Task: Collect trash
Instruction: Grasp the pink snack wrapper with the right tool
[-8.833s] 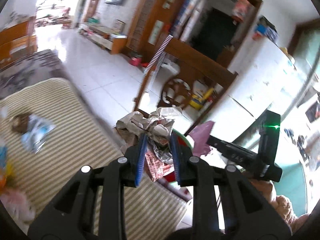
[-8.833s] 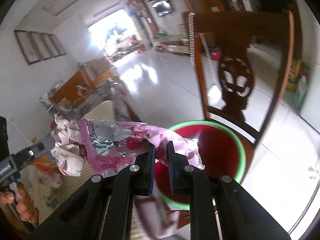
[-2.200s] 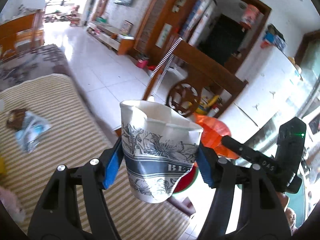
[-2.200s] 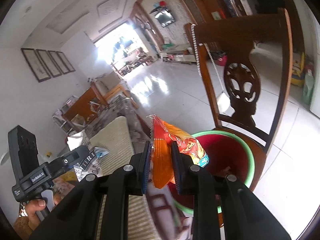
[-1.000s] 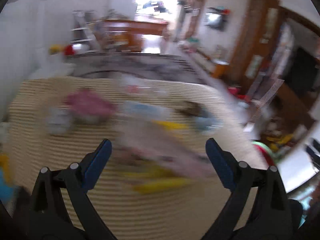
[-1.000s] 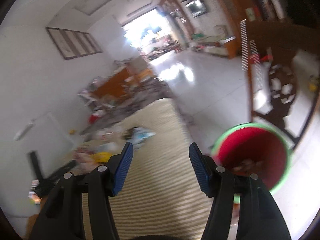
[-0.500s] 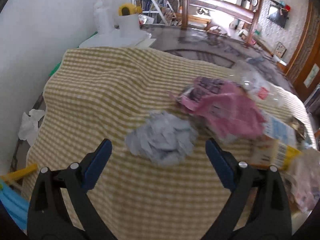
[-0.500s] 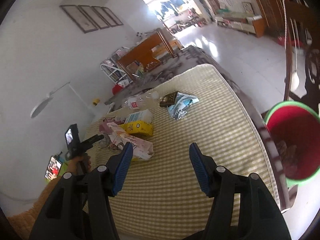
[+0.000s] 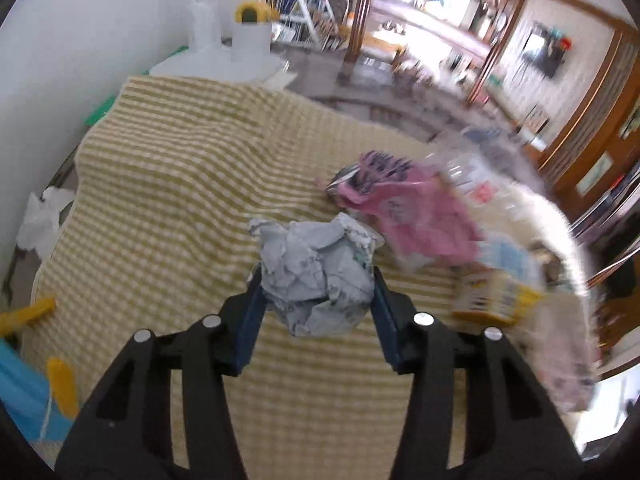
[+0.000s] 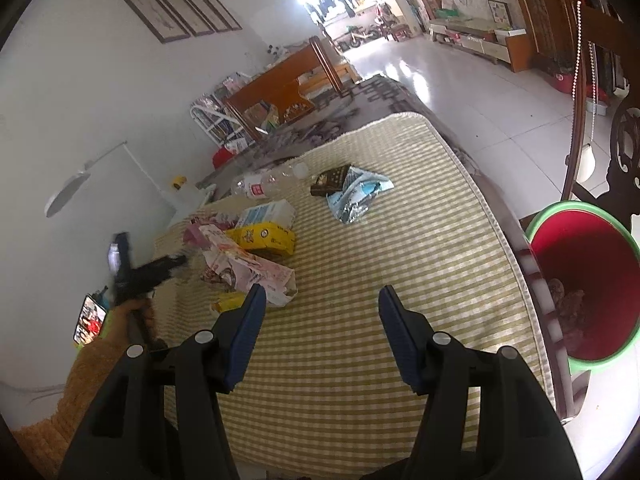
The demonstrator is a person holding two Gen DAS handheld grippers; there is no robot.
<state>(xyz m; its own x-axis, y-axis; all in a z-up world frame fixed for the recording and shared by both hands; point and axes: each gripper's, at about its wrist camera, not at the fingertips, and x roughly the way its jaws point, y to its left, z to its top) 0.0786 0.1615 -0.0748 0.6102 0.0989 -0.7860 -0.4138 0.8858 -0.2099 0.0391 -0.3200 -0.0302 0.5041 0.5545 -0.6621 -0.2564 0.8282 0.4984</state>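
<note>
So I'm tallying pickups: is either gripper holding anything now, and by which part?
The left gripper is closing on the crumpled paper ball, fingers at its sides. The right gripper holds nothing.

Pink wrapper (image 9: 416, 216), yellow carton (image 9: 496, 296) blurred.

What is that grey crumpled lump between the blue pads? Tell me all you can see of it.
The ball of crumpled paper is pale grey-white with faint print, scrunched into a rough round wad. It lies on the yellow checked cloth, with the left gripper closing its blue pads on either side. A pink wrapper lies just behind it.
</note>
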